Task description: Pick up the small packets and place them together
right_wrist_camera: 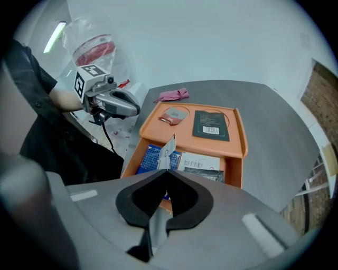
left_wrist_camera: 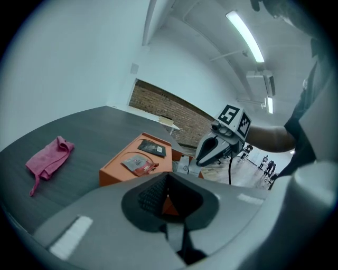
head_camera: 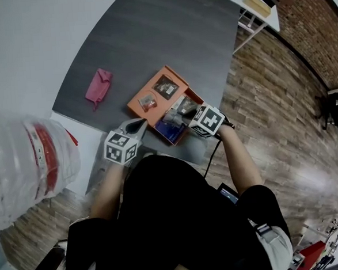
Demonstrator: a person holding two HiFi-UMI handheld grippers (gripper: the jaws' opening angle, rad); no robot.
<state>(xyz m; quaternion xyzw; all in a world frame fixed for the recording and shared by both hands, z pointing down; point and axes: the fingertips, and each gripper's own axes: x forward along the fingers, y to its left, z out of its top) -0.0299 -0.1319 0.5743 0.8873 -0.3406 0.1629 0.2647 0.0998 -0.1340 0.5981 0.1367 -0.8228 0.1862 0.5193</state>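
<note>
**Head view.** The orange box (head_camera: 138,109) sits near the table's (head_camera: 150,34) front edge, and a pink cloth (head_camera: 98,86) lies well apart towards the left edge. The right gripper (head_camera: 180,111) is over the box's open compartment at its right end. The left gripper (head_camera: 141,123) hangs just off the box's near corner.

**Left gripper view.** The left gripper's (left_wrist_camera: 169,175) jaws meet at the tips with nothing between them. It is aimed at the box's raised shelf, where a red-and-clear packet (left_wrist_camera: 138,164) and a dark packet (left_wrist_camera: 153,148) lie side by side.

**Right gripper view.** The right gripper's (right_wrist_camera: 166,171) jaws are clamped on a thin pale packet (right_wrist_camera: 168,152). The packet is held by its lower edge and stands edge-on above the jaw tips, over the open compartment. A blue packet (right_wrist_camera: 150,158) and a white packet (right_wrist_camera: 202,162) lie in the compartment below it.

**Step in hand, as judged.** The pinched packet is being carried out of the compartment to join the two on the shelf.
- Keep the grip firm, because only a narrow margin of the packet is caught.
- Raise the packet clear of the shelf's front lip before moving across.
- Lay it flat beside the shelf packets rather than on top of them.
- Part the jaws only once the packet rests on the shelf.
- Keep the idle left gripper clear of the path.
</note>
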